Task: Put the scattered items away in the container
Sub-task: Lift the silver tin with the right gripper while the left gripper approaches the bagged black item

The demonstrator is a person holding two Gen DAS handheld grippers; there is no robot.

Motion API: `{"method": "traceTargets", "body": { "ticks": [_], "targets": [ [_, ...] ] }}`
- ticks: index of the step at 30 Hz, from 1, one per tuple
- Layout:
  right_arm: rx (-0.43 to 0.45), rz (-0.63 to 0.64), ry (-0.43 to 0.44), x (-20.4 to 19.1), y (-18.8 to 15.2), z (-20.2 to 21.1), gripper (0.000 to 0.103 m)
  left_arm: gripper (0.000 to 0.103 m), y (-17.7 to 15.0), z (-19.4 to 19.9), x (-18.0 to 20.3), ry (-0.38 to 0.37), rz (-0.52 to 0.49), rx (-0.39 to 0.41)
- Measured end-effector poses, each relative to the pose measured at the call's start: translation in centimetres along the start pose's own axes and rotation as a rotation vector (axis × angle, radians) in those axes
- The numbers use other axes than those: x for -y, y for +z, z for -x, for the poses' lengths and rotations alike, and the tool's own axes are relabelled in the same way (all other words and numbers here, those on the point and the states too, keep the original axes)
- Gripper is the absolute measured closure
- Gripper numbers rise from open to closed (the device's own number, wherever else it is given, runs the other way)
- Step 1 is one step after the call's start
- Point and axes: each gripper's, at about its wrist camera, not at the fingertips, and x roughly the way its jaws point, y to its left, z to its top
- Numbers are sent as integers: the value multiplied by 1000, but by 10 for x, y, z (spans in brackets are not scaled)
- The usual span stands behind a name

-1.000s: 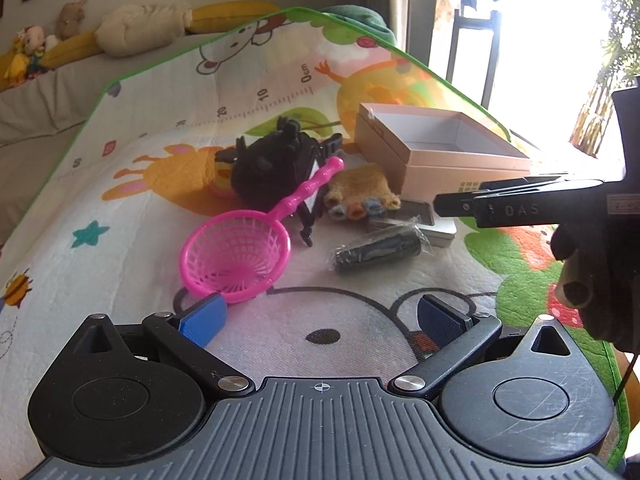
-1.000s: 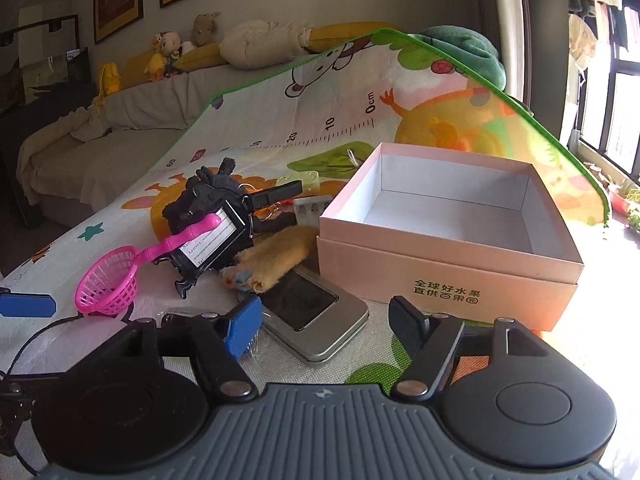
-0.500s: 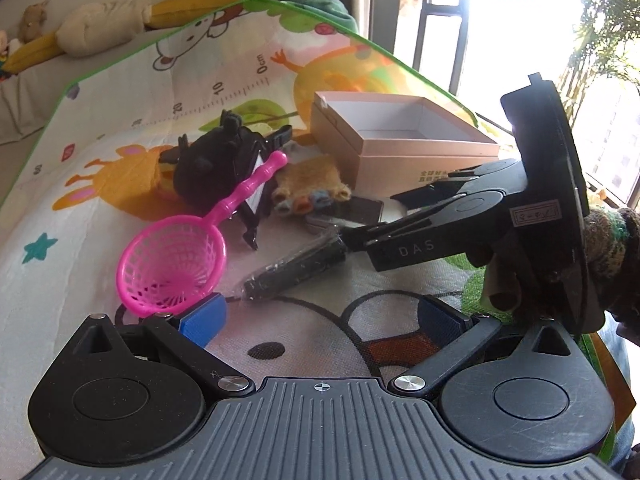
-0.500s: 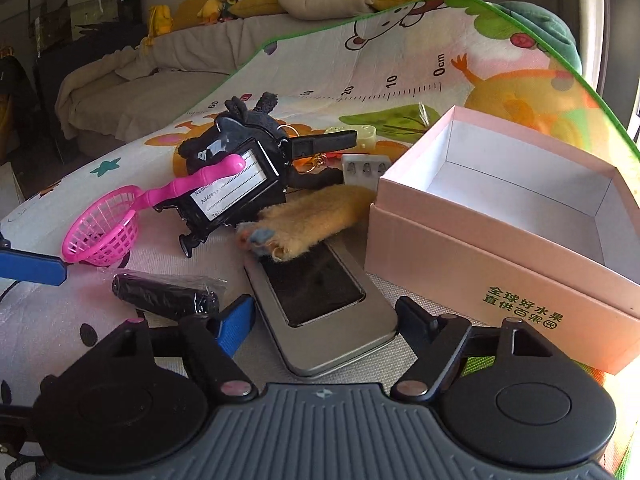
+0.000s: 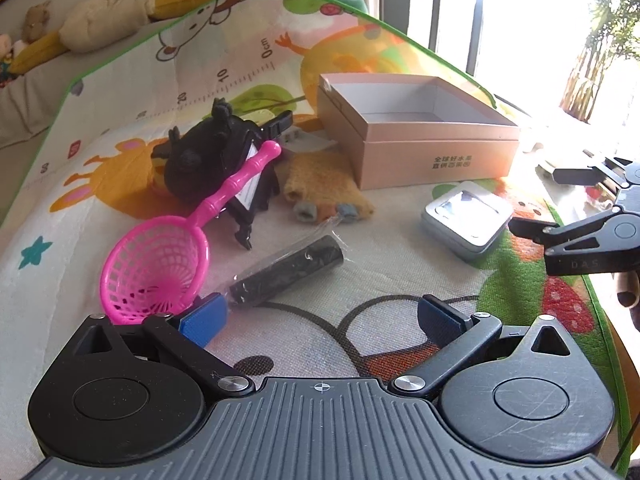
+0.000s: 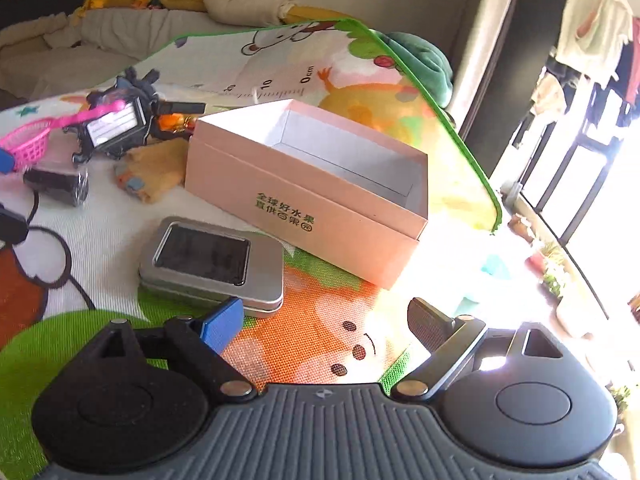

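Here, both tools stand open and empty over a cartoon play mat (image 5: 120, 200): the left tool (image 5: 320, 320) near a wrapped black roll (image 5: 288, 270), the right tool (image 6: 324, 320), its jaws just widened, beside a silver tin (image 6: 216, 268). The pink box (image 6: 320, 200) sits empty; window glare washes out the mat's right edge.

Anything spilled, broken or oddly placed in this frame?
Nothing spilled or damaged. The pink box sits empty while the pink net, black roll, metal tin, yellow glove and black luggage tag lie scattered on the mat.
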Motion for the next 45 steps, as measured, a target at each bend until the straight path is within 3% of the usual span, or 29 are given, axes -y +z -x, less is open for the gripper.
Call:
{"method": "traceTargets", "body": {
  "ticks": [1,3,5,12,13,18,24,29,32,36,40,42,45],
  "targets": [
    [-2,-69,64,6,2,0,1,0,-2,1,0,10,-1,-2],
    [3,-152,171,8,6,0,0,0,-4,1,-2,27,9,-8],
    [9,-145,209,-2,10,-6,0,0,-5,2,-5,35,27,-13],
    [-104,-122,247,-27,25,-41,0,0,0,2,-6,22,69,4],
    [-110,-111,237,-29,24,-40,8,0,1,-1,-5,23,80,2],
    [-111,-116,239,-33,8,-14,11,0,6,-14,-13,8,130,-13],
    [-91,-131,288,-51,-16,28,6,0,8,-24,-48,-48,104,-6],
    [-93,-98,262,-68,-18,32,0,0,19,-19,-80,29,179,17],
    [-96,-93,257,-70,-17,31,0,0,20,-5,-69,-6,222,21],
    [-95,-95,250,-71,-18,31,0,0,18,-11,-29,-76,174,-16],
    [-94,-103,233,-71,-19,33,0,0,26,-38,-6,50,196,-62],
    [-90,-107,221,-71,-19,34,0,0,32,-49,-5,93,238,-73],
    [-90,-118,208,-70,-19,34,0,0,36,-58,-2,132,218,-55]
  ]
}}
